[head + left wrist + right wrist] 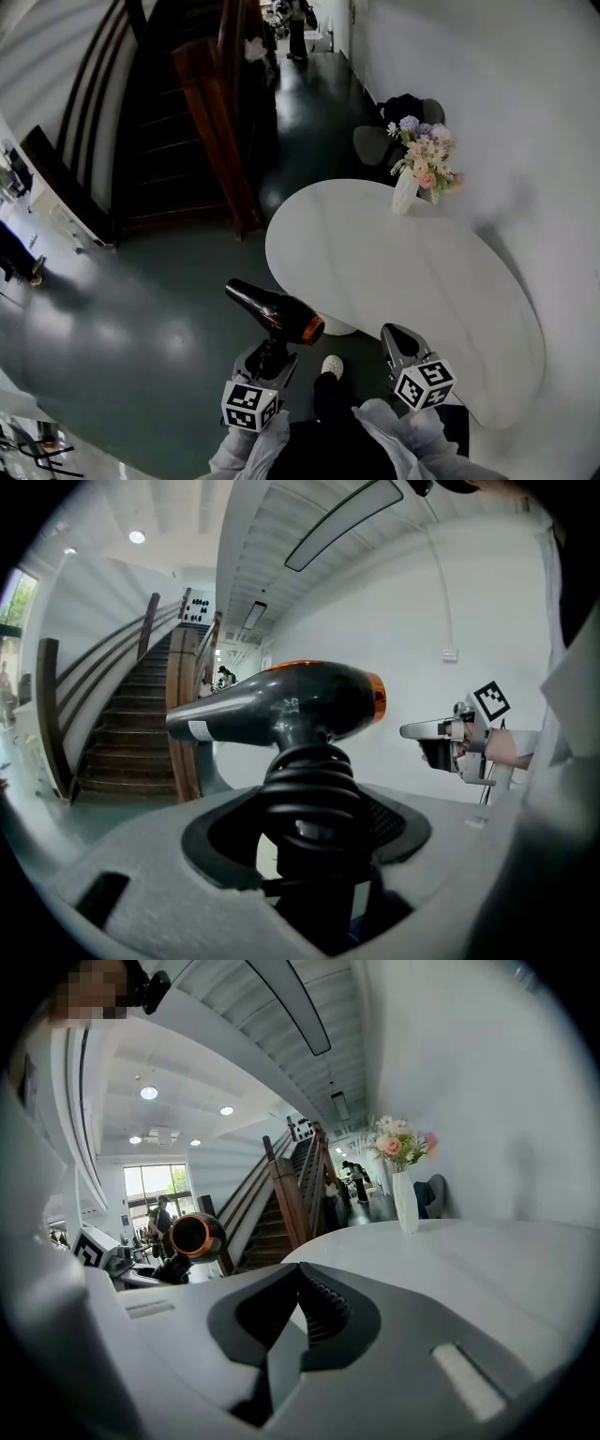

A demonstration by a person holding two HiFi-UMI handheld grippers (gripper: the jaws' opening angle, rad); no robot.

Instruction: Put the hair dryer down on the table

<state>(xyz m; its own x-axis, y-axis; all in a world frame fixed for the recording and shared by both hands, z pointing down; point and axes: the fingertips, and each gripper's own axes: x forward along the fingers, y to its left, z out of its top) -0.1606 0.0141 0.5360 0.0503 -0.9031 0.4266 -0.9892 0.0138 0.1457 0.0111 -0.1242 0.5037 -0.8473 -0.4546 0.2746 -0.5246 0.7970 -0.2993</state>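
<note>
Two hand-held grippers in play. The left hand-held gripper (pixel 267 358) is clamped on the handle of the hair dryer (pixel 275 312), barrel roughly level (probably so it can be laid on its side). The dryer hangs over the floor (pixel 141 328) just off the worktop (pixel 412 281), not yet on it. The right hand-held gripper (pixel 397 339) has its jaws together on nothing, by the near edge. The handle's base and any cord are hidden inside the left jaws. Farther off, a flower vase (pixel 405 192) stands at the far rim, well apart from the dryer.
</note>
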